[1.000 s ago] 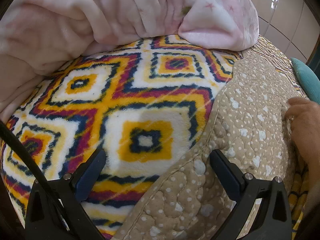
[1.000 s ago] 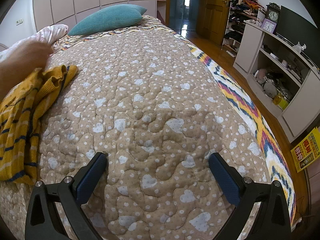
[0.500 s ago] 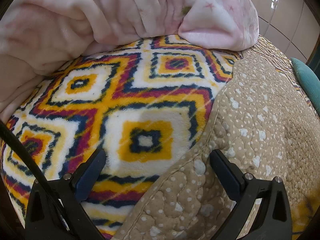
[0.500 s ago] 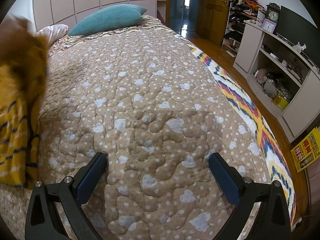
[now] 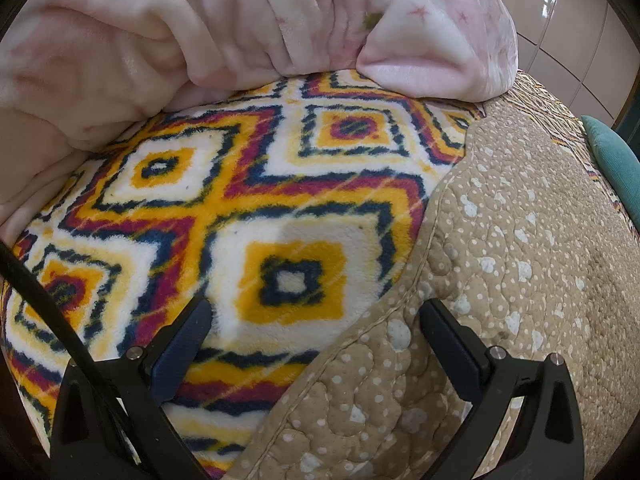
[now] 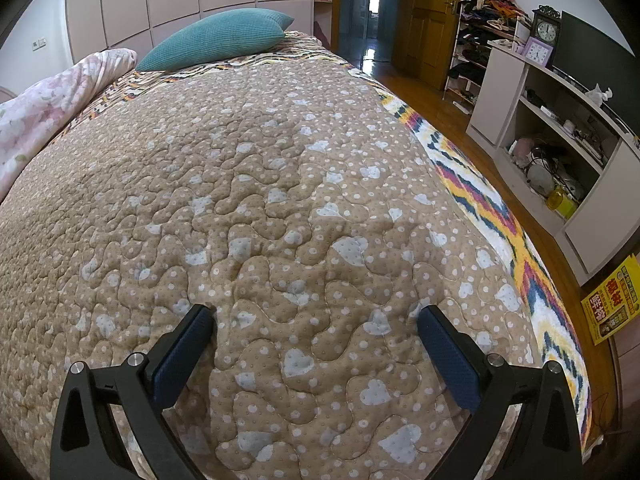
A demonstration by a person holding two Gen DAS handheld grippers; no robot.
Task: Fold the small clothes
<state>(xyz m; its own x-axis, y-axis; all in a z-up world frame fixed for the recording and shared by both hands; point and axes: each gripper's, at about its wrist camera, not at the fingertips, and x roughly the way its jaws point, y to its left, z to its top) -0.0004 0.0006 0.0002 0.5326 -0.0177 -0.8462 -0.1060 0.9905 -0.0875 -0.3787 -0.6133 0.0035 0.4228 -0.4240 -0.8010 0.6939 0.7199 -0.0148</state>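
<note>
No small garment shows in either view now. My left gripper [image 5: 316, 316] is open and empty, resting low over the edge where the tan quilted cover [image 5: 520, 264] meets a fleece blanket with orange, red and navy diamonds [image 5: 248, 208]. My right gripper [image 6: 316, 322] is open and empty, low over the tan quilted cover [image 6: 280, 184] that spreads across the bed.
A pink plush blanket [image 5: 200, 28] is heaped behind the patterned fleece and shows at the left of the right wrist view [image 6: 48, 104]. A teal pillow [image 6: 220, 38] lies at the bed's head. White shelving [image 6: 552, 132] and wooden floor [image 6: 432, 104] lie to the right of the bed.
A bare hand lifted the yellow striped garment off the quilt at the left and carried it out of view. Neither gripper has moved.
</note>
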